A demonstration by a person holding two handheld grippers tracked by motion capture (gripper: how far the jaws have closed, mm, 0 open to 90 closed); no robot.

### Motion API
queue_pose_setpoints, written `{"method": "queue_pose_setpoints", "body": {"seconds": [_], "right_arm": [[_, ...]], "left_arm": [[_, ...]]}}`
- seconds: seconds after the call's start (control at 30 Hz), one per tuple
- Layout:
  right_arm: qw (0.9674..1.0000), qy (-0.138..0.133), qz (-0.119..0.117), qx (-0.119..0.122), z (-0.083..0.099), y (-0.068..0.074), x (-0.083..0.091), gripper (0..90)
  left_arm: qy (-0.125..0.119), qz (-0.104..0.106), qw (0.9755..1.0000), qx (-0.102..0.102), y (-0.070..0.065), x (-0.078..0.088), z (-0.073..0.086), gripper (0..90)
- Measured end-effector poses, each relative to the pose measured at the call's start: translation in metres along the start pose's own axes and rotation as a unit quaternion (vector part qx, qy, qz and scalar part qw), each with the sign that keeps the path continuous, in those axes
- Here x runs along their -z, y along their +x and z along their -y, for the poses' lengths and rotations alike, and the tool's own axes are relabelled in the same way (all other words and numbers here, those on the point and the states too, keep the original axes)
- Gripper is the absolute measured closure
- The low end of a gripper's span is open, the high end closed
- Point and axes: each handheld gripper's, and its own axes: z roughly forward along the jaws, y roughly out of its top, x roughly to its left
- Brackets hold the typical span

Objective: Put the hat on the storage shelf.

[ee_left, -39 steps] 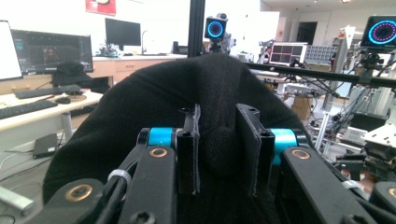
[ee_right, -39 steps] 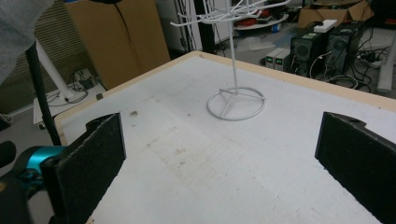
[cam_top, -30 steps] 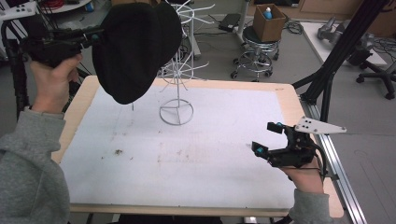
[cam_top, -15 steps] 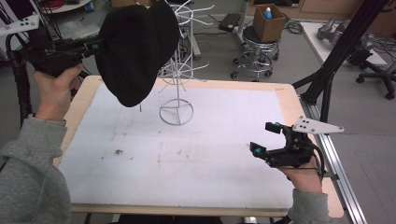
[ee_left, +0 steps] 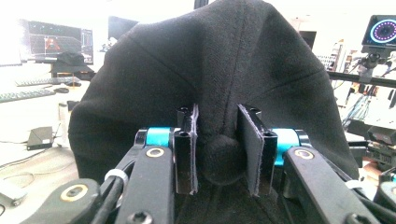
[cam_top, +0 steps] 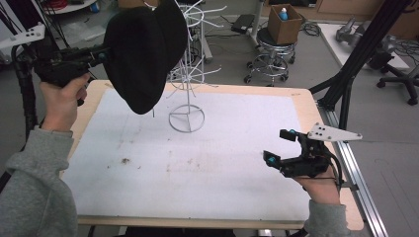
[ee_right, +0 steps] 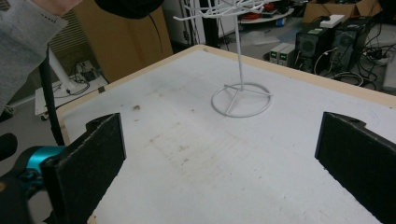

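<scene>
— Two grippers at work, but just one is busy. What's the left gripper got?

— A floppy black knitted fabric cap. In the left gripper view its pads are pinched on a bunched fold of the cap, jaws nearly together with cloth between them. The cap hangs in the air at the table's far left, just beside the white wire hat rack with a ring base.

— What has changed over the last second?

— The cap has drifted right and a little lower. A second ago its right edge fell short of the rack's pole; now it overlaps the upper hooks as seen from above. I'd judge that the hanging step is close, though I cannot tell whether fabric touches a hook yet.

— And the right gripper?

— Jaws wide apart, empty, held above the white-covered wooden table near its right edge, where it was before. In its own view the rack's ring base lies ahead.
</scene>
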Motion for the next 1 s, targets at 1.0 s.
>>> {"method": "queue_pose_setpoints", "body": {"seconds": [1.0], "right_arm": [[1.0000, 0.006, -0.003, 0.004, 0.000, 0.002, -0.005, 0.7]], "left_arm": [[-0.004, 0.014, 0.9998, 0.017, 0.008, 0.005, 0.018, 57.5]]}}
